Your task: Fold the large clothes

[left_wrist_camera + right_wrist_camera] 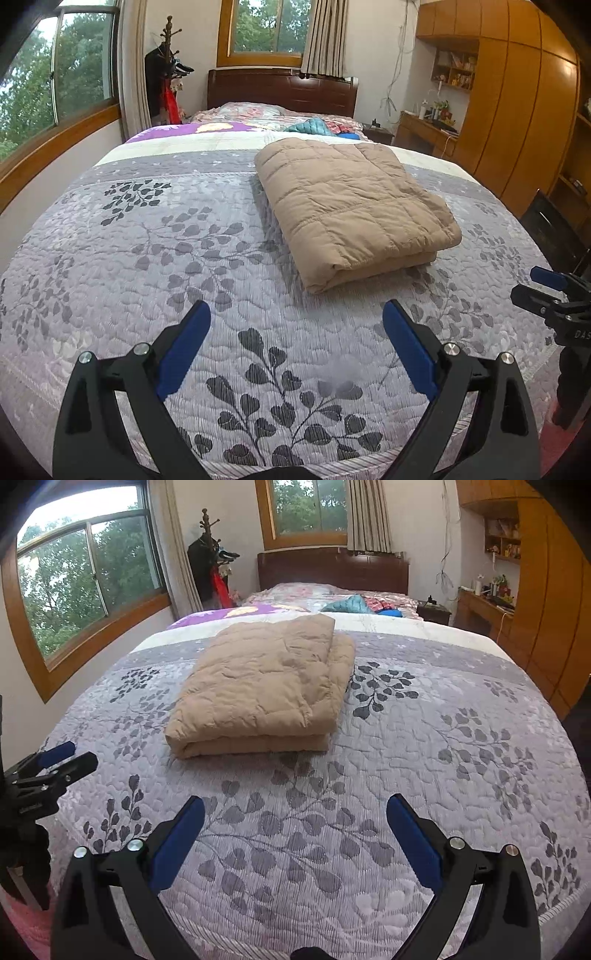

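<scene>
- Two tongs in your hands: your left tongs (296, 317) hang above the near end of the bed with the blue pads spread wide apart, gripping nothing.
- Your right tongs (295, 812), likewise spread wide and empty, above the same near stretch of bedspread. Each pair shows at the edge of the other's view.
- One tan quilted garment (351, 206), folded into a thick rectangular bundle, layers stacked, the rounded fold edge facing you. It lies flat on the bed, past both tongs and apart from them, touching neither.
- One grey bedspread (155, 258) with dark leaf print, carrying the bundle, smooth around it.
- One purple cover (177, 130), behind the grey spread.
- One floral pillow (251, 109), near the headboard.
- One teal item (310, 127) with red and blue cloth beside it, at the far end of the bed; what they are you cannot tell.
- One dark wooden headboard (280, 88) under a curtained window.
- One coat stand (169, 48), hung with dark clothes, in the far left corner.
- One wooden wardrobe (524, 110) along the right wall, with a cluttered desk (424, 130) next to it.
</scene>
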